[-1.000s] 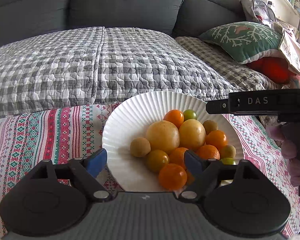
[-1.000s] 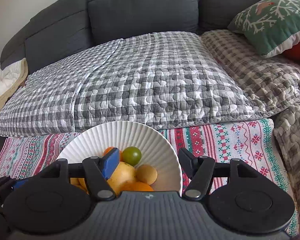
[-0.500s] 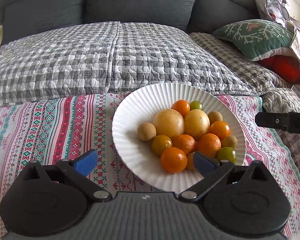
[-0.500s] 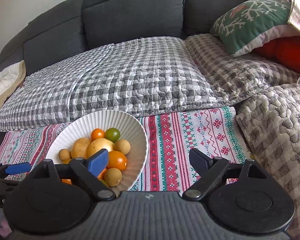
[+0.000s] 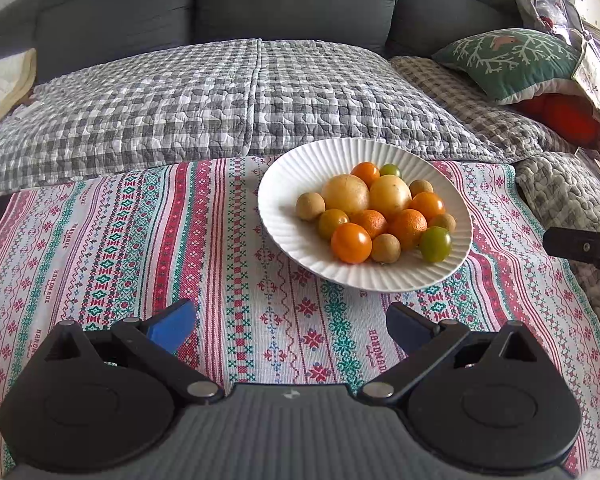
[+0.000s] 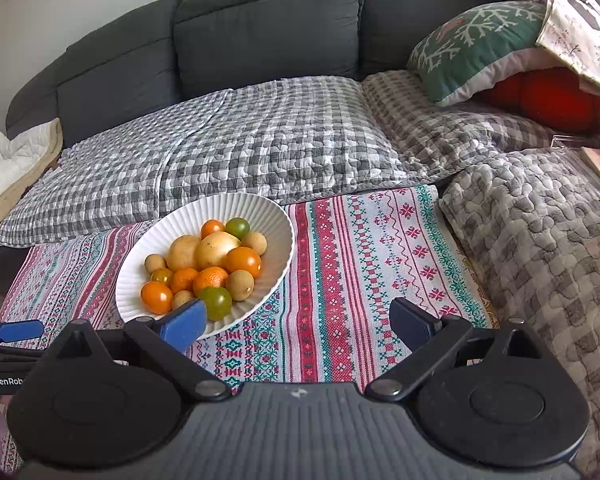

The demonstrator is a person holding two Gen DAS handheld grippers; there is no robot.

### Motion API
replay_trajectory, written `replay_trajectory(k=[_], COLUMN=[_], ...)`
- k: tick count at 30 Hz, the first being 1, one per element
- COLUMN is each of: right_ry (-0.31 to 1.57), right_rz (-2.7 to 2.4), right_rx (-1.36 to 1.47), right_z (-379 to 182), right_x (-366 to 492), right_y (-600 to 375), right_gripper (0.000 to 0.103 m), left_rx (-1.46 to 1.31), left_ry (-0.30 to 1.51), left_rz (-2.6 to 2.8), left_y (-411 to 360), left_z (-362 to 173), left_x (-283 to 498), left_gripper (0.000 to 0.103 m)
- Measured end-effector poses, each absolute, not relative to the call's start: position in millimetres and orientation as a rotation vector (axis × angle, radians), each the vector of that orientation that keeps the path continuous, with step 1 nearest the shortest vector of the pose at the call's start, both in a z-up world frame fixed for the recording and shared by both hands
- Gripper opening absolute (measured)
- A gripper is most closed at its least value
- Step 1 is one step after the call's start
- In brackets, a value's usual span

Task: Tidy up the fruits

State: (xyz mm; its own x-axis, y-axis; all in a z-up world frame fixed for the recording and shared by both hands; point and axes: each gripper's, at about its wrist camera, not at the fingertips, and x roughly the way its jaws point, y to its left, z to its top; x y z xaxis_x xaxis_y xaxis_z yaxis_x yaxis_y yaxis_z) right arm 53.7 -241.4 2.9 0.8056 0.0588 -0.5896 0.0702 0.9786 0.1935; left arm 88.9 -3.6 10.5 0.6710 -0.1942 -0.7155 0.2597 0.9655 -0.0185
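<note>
Two grippers over the striped cloth: the left gripper gapes wide with nothing between its pads, while the right gripper is opening, empty too. Fruits sit piled in the white bowl, just ahead of both.

Soft daylight, sharp fisheye views.

Bright, even light enters from the upper right, where the far corner blows out to near white. The white bowl casts only a faint shadow on the patterned cloth. Both views are crisp and free of motion blur; straight lines bow strongly towards the edges, and the corners darken.
</note>
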Motion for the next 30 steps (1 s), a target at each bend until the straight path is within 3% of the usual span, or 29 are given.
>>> replay_trajectory(k=[18, 30], right_ry=[0.707, 0.695], right_rz=[-0.102, -0.162], right_rx=[0.139, -0.008], right_z=[-7.4, -10.0], right_x=[-10.3, -21.9], right_y=[-206.5, -186.1], right_gripper=[0.101, 0.102], left_rx=[0.084, 0.086], left_ry=[0.824, 0.843], left_rz=[-0.231, -0.194], left_y=[-5.6, -13.2], left_z=[13.5, 17.5], left_x=[13.6, 8.3], left_gripper=[0.092, 0.092])
